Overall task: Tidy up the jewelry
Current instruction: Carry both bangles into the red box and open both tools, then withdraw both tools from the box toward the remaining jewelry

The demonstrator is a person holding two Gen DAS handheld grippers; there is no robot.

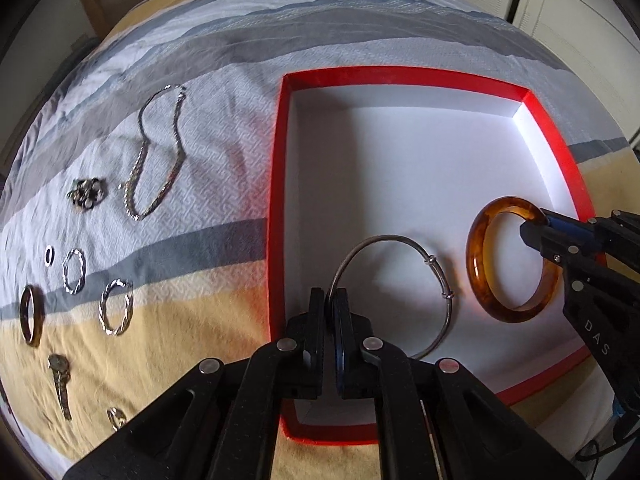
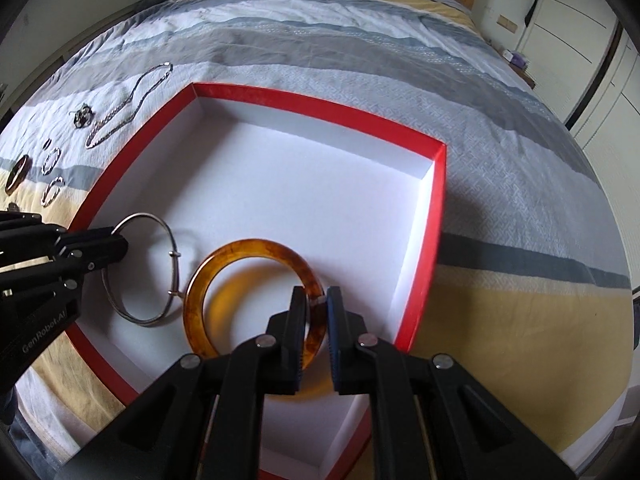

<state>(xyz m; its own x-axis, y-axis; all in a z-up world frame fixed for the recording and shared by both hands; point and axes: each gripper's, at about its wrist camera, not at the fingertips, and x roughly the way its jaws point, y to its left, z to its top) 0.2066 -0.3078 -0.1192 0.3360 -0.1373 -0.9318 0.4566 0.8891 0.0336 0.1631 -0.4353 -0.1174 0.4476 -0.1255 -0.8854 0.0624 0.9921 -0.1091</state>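
A: Jewelry is mostly out on the bedspread (image 1: 224,80); only two pieces are over the red box (image 1: 560,148). The silver bangle (image 1: 400,242) and the amber bangle (image 1: 480,280) are both inside its walls, side by side near the front.

B: Set down, or held?

A: Held, I'd say. The left gripper (image 1: 330,304) is pinched tight on the silver bangle's wire, and the right gripper (image 2: 316,300) has its jaws narrow around the amber bangle's (image 2: 248,248) rim. In the right view the amber ring throws a shadow on the white floor, so it looks tilted up; I can't tell if its low edge touches.

B: What's left?

A: Plenty. The chain necklace (image 1: 160,152), a small beaded cluster (image 1: 86,192), two twisted hoops (image 1: 74,271) (image 1: 116,307), a tiny ring (image 1: 49,255), a dark bangle (image 1: 31,314), what looks like a watch (image 1: 60,380) and another small piece (image 1: 117,417) all lie to the left of the box. So it's early, judging by that.

B: And the hands?

A: Both reach forward and slightly down from the near edge, the left gripper (image 2: 116,244) over the box's left wall, the right gripper (image 1: 532,228) coming in from the right wall, the two bangles just beside each other between them
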